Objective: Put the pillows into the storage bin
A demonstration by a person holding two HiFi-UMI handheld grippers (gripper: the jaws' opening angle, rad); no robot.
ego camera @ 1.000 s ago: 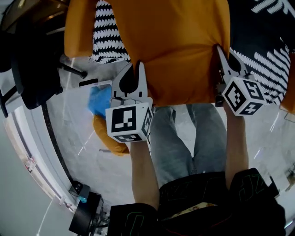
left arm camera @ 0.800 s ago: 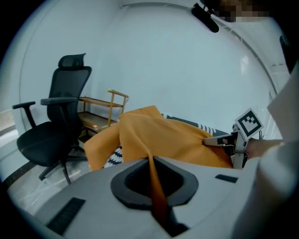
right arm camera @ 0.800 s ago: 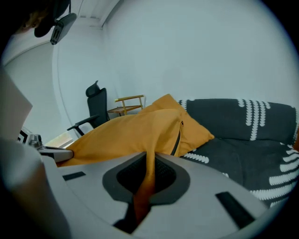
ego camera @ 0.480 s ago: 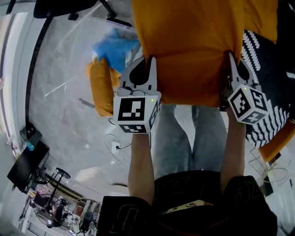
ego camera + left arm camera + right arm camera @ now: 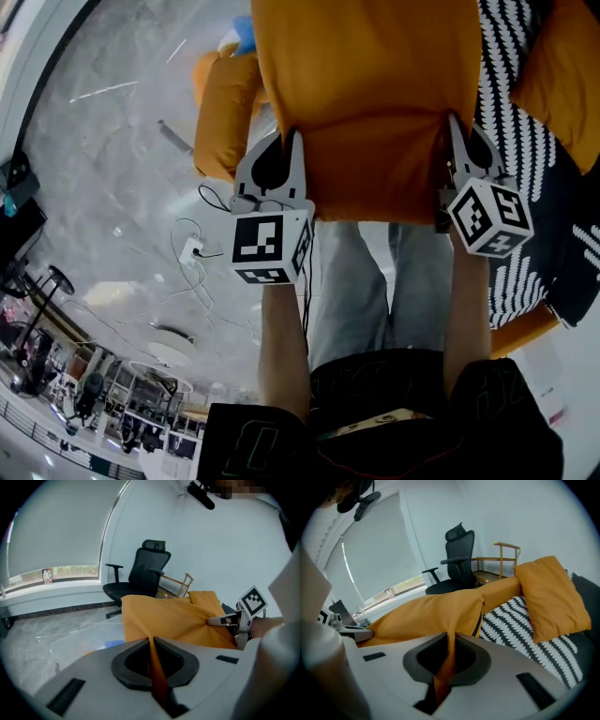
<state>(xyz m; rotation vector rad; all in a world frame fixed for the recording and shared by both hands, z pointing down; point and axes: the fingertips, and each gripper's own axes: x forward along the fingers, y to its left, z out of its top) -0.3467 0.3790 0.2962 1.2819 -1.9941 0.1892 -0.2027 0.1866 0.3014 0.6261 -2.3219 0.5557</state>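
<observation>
Orange pillow (image 5: 366, 103) hangs in mid-air in front of the person, left gripper (image 5: 152, 644) and right gripper (image 5: 449, 641) each clamped tight on a pinch of its fabric, and only the right gripper view catches a second orange pillow (image 5: 551, 597) lying on a black-and-white patterned cushion (image 5: 520, 620).

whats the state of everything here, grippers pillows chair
left gripper: shut on the edge of the held orange pillow
right gripper: shut on that same pillow's edge
held orange pillow: off the ground, hanging between both grippers
second orange pillow: lying on the striped pillow, untouched
striped pillow: lying flat, partly covered
office chair: upright, seat empty
</observation>
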